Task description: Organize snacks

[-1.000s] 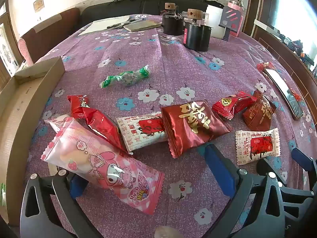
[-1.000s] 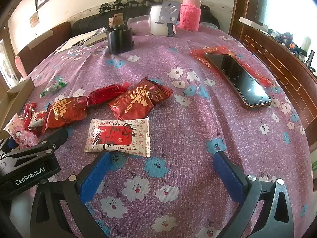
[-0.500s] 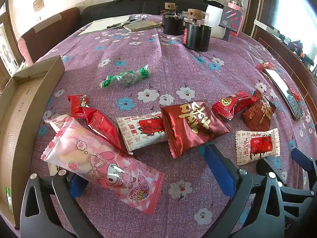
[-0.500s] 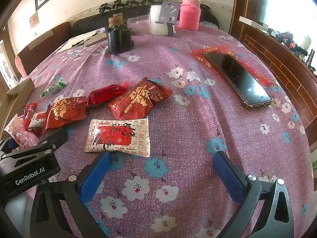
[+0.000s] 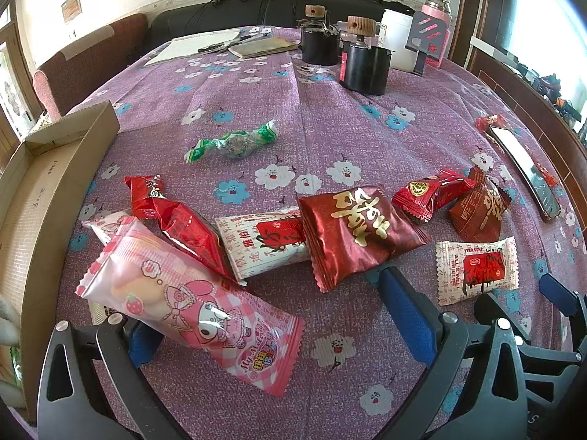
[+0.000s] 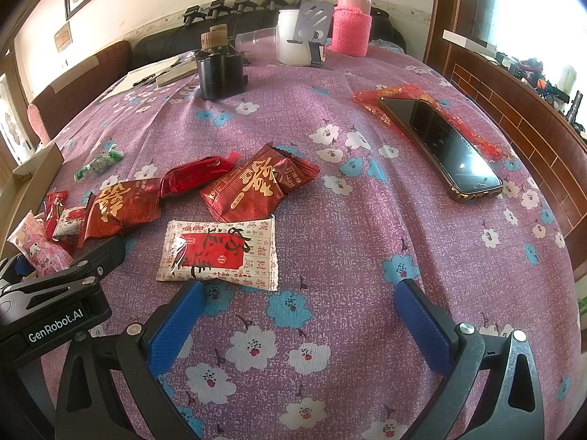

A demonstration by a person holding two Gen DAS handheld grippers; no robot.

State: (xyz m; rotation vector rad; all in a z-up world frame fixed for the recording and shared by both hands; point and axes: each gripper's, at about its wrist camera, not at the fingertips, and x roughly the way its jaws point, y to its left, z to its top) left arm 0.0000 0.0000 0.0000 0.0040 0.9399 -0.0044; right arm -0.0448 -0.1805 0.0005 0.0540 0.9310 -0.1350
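Note:
Several snack packets lie on the purple flowered tablecloth. In the left wrist view a pink cartoon packet (image 5: 190, 308) lies across my open left gripper (image 5: 279, 311), resting over its left finger. Behind it are a red foil packet (image 5: 183, 227), a white-and-red packet (image 5: 268, 242), a dark red packet (image 5: 359, 231) and a green candy (image 5: 234, 141). The cardboard box (image 5: 55, 183) stands open at the left. My right gripper (image 6: 297, 315) is open, just short of a white-and-red packet (image 6: 220, 253), not touching it. Dark red packets (image 6: 256, 187) lie beyond.
A phone (image 6: 440, 143) on red wrapping lies at the right. Black canisters (image 5: 363, 62), a white tub (image 6: 293, 36), a pink flask (image 6: 352, 25) and a notebook (image 5: 264, 46) stand at the table's far end. A sofa and wooden wall panel lie beyond.
The cardboard box at the left has shifted closer toward the snacks. Both grippers stay open and nearly still.

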